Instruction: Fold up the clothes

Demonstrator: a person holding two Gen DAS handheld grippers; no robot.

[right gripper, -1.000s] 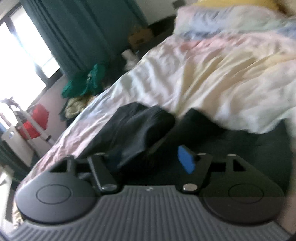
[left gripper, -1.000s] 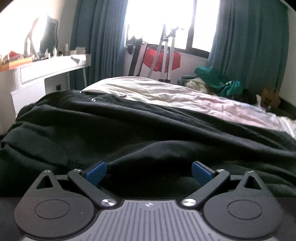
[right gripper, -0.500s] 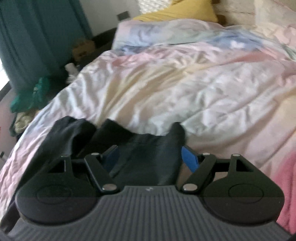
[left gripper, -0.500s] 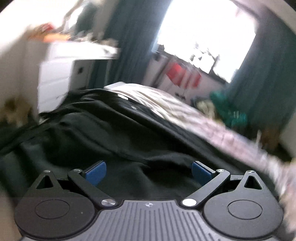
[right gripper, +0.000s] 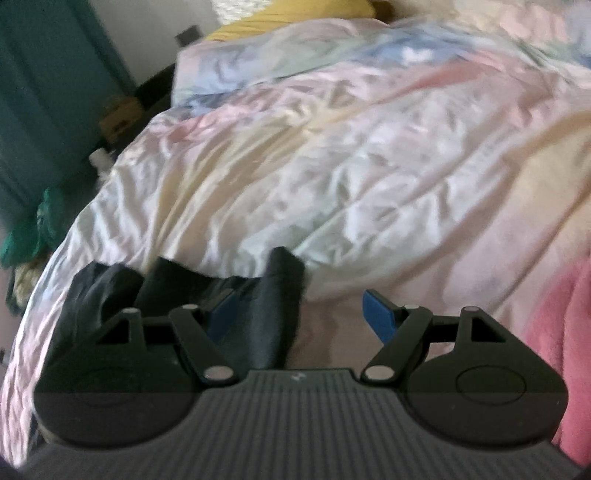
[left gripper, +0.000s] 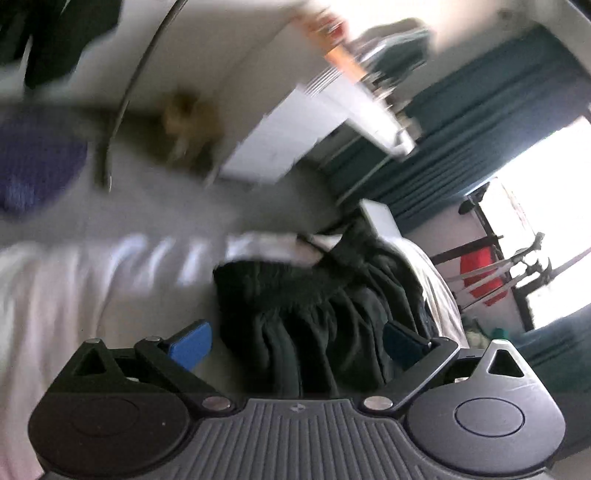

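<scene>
Two wrist views over a bed in a bedroom. In the left wrist view, much blurred and tilted: left gripper [left gripper: 297, 341] at six o'clock, its blue-padded jaws spread wide and released, nothing pinched between them. Just beyond, from the centre toward three o'clock, a crumpled black fabric garment [left gripper: 325, 314] with a gathered band, lying on the pale wrinkled bed cover [left gripper: 74, 295]. White dresser [left gripper: 295, 140] at twelve o'clock, dark teal curtains [left gripper: 461, 140] at two o'clock, bright window [left gripper: 546, 206] at three o'clock with a red object [left gripper: 480, 273] below it. In the right wrist view: right gripper [right gripper: 303, 314] at six o'clock, jaws likewise wide apart and released; a fold of the same black garment [right gripper: 277, 306] standing between them, close by the left pad, clear of the right pad, not squeezed. Rest of the garment trailing off toward eight o'clock. Pastel quilted cover [right gripper: 332, 166] filling the centre, yellow pillow [right gripper: 295, 14] at twelve o'clock, pink fleecy blanket [right gripper: 561, 332] at four o'clock, green cloth heap [right gripper: 33, 229] at nine o'clock.
</scene>
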